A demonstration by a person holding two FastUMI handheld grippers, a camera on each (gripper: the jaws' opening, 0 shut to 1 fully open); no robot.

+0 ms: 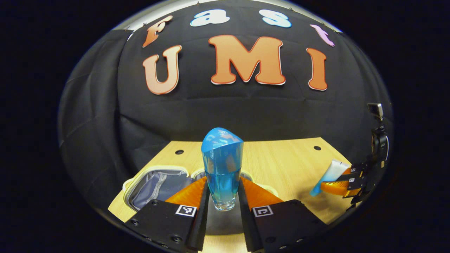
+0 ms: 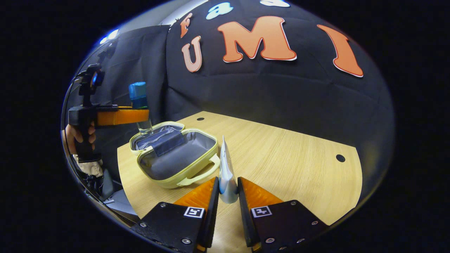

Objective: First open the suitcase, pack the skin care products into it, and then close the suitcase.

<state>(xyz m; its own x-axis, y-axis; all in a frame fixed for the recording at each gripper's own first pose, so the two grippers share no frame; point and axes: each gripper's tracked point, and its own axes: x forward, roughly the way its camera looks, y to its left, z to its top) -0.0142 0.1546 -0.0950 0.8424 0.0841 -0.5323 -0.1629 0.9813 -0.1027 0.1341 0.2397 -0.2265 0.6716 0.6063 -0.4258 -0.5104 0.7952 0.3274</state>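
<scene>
Open on the wooden table: the suitcase, a small pale-green case with grey lining, lid laid flat beside the base, handle toward the right gripper. Opening done, then; packing under way, closing not yet begun.

Held upright in the left gripper: a blue bottle with clear base and blue cap, both orange fingers pressing its lower sides. Carried high, above the case's far half as seen from the right gripper view, probably for lowering straight in.

Pinched in the right gripper: a white-and-blue tube, jaws tight on its broad cap end, crimped tip pointing up. Poised just beside the case's handle side, likely waiting its turn so the 2 grippers do not collide over the opening.

No brand or readable writing visible on bottle, tube or case; only square black-and-white marker tags on the gripper bodies.

Risk, as a judgement: smooth bottle slipping if tilted.
</scene>
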